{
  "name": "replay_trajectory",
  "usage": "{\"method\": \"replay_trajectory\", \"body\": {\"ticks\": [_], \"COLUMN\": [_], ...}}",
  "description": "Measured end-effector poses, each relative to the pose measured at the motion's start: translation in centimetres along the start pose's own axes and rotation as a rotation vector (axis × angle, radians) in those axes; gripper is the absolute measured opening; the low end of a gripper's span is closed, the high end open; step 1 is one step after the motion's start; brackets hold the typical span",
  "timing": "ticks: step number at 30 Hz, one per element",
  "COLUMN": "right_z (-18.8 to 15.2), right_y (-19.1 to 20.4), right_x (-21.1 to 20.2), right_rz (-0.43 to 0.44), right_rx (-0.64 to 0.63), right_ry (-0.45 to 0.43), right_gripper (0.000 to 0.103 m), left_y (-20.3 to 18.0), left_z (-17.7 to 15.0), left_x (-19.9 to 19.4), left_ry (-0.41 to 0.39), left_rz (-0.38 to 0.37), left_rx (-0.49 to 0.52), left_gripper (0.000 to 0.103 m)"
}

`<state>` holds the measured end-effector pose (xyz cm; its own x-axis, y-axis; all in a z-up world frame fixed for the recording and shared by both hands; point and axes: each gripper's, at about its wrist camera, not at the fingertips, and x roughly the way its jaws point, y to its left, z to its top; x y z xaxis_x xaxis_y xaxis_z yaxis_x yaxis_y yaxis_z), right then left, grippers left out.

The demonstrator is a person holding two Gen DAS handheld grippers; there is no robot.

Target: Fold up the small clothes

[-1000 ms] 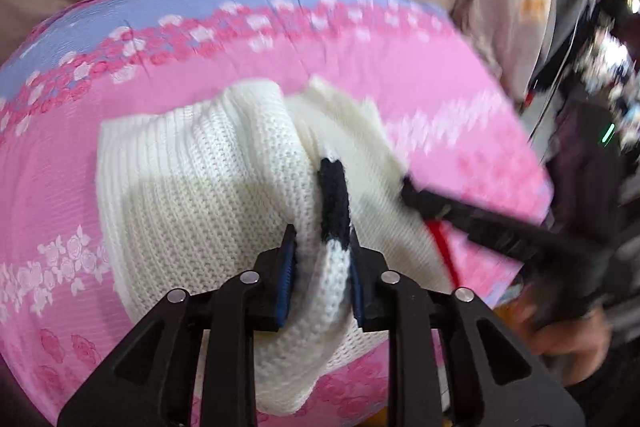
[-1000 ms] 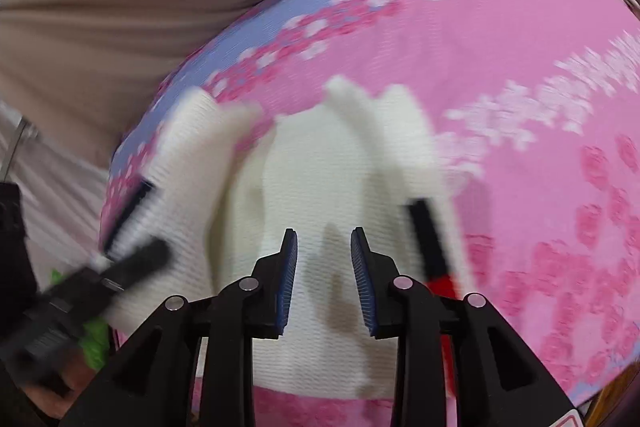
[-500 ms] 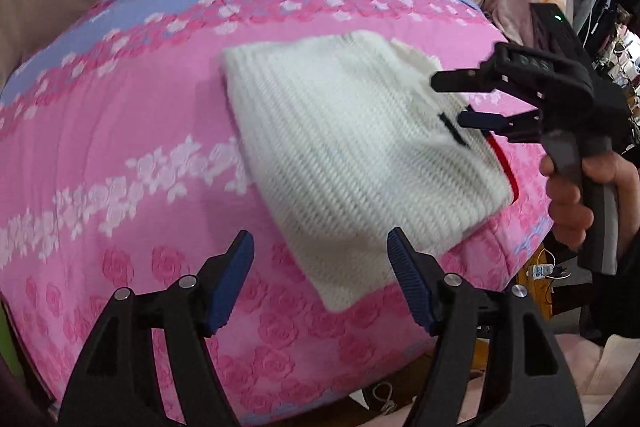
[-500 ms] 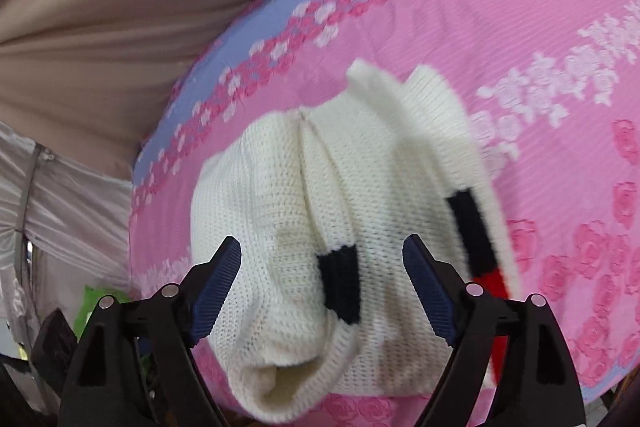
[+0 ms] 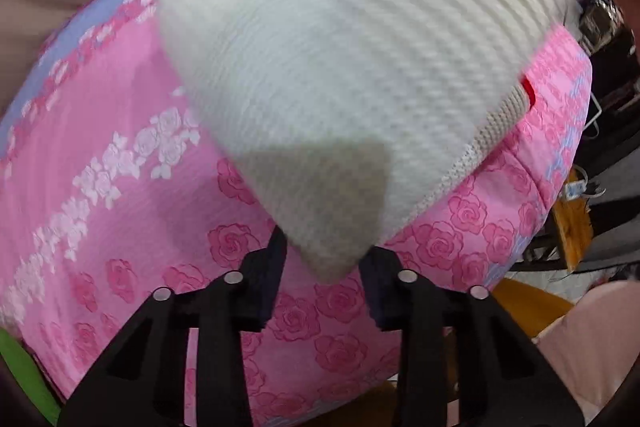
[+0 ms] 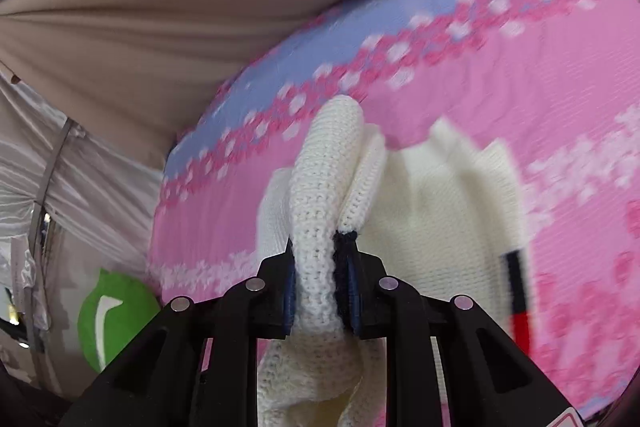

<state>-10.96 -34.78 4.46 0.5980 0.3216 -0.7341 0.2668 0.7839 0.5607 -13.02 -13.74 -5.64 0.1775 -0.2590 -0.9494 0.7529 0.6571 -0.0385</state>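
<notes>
A small white knit sweater (image 5: 340, 67) with black and red trim lies folded on the pink flowered bed cover (image 5: 100, 167). In the left wrist view my left gripper (image 5: 324, 267) has closed in on a lifted corner of the sweater, with that corner between the fingers. In the right wrist view my right gripper (image 6: 322, 291) is shut on a bunched fold of the sweater (image 6: 328, 187), by a black cuff edge, and holds it raised above the rest of the garment (image 6: 440, 207). A black and red stripe (image 6: 518, 291) shows at the sweater's right edge.
The bed cover (image 6: 480, 67) has a lilac band along its far side, against a beige curtain (image 6: 200, 7). A green object (image 6: 116, 315) sits off the bed's left edge. Cables and dark furniture (image 5: 600, 87) stand beyond the right edge.
Both grippers were open above the flat sweater half a second ago. The right has now shut on a fold and lifted it, and the left has closed in on a corner.
</notes>
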Motion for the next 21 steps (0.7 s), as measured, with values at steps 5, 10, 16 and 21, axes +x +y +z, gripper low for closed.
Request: {"method": "replay_trajectory", "body": {"ticks": [5,10,16,21], "right_z": [-2.5,-2.6,-5.6,-8.9], "right_y": [-9.4,-8.1,-7.5,-8.6], "right_x": [5.2,1.4,0.0,2.2], "right_rz": [-0.222,-0.158,-0.161,-0.116], "right_rx": [0.088,0.114,0.071,0.158], "right_ry": [0.165,0.026,0.079,0.149], "right_gripper": [0.022,0.048,0.07,0.034], "left_y": [0.9,1.7,4.1,5.5], "left_z": [0.2,0.0,0.2,1.7], "left_x": [-0.6,-3.5,-7.2,-6.4], "left_ry": [-0.021,-0.091,-0.195,-0.166], "left_rz": [-0.082,-0.112,-0.107,-0.134], "left_rx": [-0.055,-0.068,-0.122,-0.23], "left_gripper": [0.034,0.042,0.067,0.071]}}
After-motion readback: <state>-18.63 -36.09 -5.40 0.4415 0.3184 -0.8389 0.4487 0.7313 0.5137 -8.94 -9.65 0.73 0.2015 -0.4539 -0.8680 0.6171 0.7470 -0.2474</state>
